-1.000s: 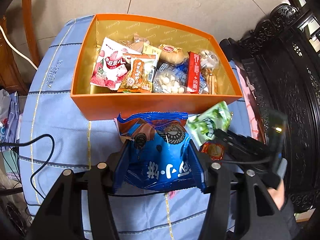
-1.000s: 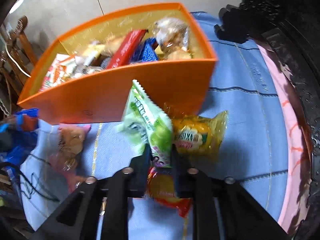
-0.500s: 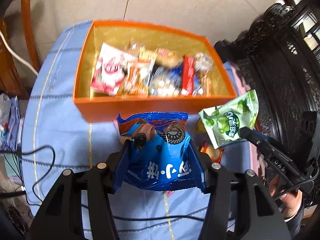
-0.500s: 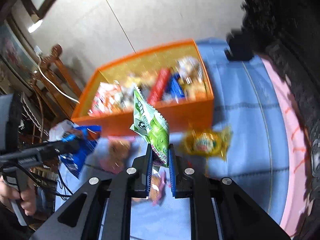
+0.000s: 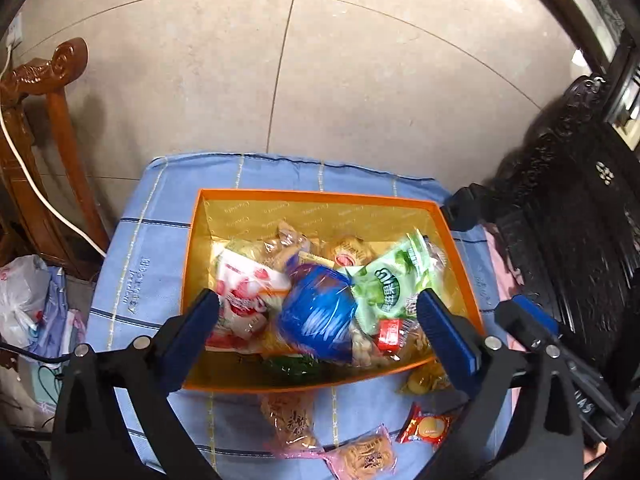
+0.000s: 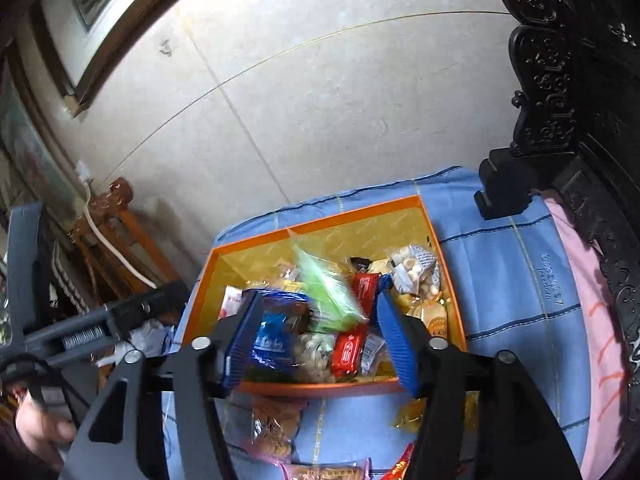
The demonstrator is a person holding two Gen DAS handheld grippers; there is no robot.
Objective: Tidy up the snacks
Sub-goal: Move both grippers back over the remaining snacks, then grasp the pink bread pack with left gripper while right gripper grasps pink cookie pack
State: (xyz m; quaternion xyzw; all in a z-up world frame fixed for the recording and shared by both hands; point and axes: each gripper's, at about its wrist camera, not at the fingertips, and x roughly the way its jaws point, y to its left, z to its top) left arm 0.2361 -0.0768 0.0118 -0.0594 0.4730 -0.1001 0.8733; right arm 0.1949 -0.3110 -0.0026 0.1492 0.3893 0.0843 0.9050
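Left hand-held gripper (image 5: 318, 324): mine, jaws spread wide and just been opening; nothing pinched, the blue snack bag (image 5: 318, 316) lies loose below, between the pads without touching them.
Right hand-held gripper (image 6: 314, 334): mine, jaws parted and just been opening; the green snack bag (image 6: 326, 292) is blurred and free of the pads.
Orange box (image 5: 256, 384): open-topped, gold lining, standing on the blue checked cloth (image 5: 136, 248); both grippers hang over its near edge.
Blue snack bag: inside the box, on top of the pile at its middle.
Green snack bag: inside the box, at 2 o'clock from the blue bag and touching it in the left wrist view (image 5: 390, 284).
Red-and-white strawberry packet (image 5: 244, 296): in the box, at 9 o'clock from the blue bag.
Red biscuit packets (image 6: 352, 348): 2 of them in the box, near the right gripper's right pad.
Outside the box: a yellow packet (image 5: 424, 380) at 5 o'clock beside the near wall, a red-edged packet (image 5: 426, 428) below it, 2 pink-edged cracker packets (image 5: 290, 420) at 6 o'clock on the cloth.
My left hand (image 6: 40, 428): visible at 8 o'clock in the right wrist view, gripping the handle.
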